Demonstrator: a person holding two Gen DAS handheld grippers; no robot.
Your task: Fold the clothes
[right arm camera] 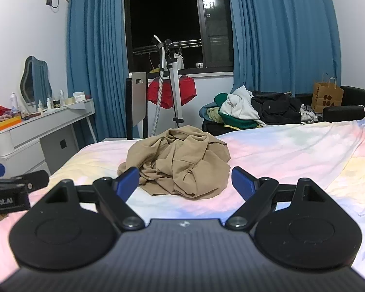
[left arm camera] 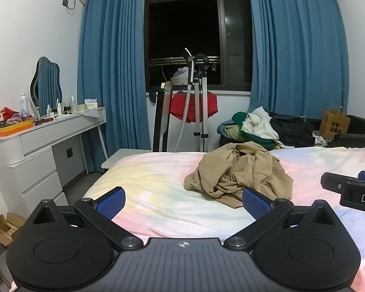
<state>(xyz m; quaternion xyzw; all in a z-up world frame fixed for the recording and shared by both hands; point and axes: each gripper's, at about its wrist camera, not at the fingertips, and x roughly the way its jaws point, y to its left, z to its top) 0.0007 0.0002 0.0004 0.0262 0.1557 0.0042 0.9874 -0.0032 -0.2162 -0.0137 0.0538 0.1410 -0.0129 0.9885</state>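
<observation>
A crumpled tan garment [left arm camera: 241, 170] lies in a heap on the pastel tie-dye bed sheet [left arm camera: 158, 185]; it also shows in the right wrist view [right arm camera: 180, 163]. My left gripper [left arm camera: 183, 203] is open and empty, hovering above the sheet, left of and nearer than the heap. My right gripper [right arm camera: 185, 183] is open and empty, just in front of the heap, which sits between its blue pads [right arm camera: 127, 182]. The right gripper's side shows at the right edge of the left wrist view [left arm camera: 352, 192], and the left gripper's side at the left edge of the right wrist view [right arm camera: 9, 192].
A pile of mixed clothes [right arm camera: 253, 109] lies on a dark sofa beyond the bed, with a paper bag [right arm camera: 326, 97]. A garment steamer stand [right arm camera: 172, 85] with a red cloth stands by the window. A white dressing table [left arm camera: 43, 136] with bottles stands left.
</observation>
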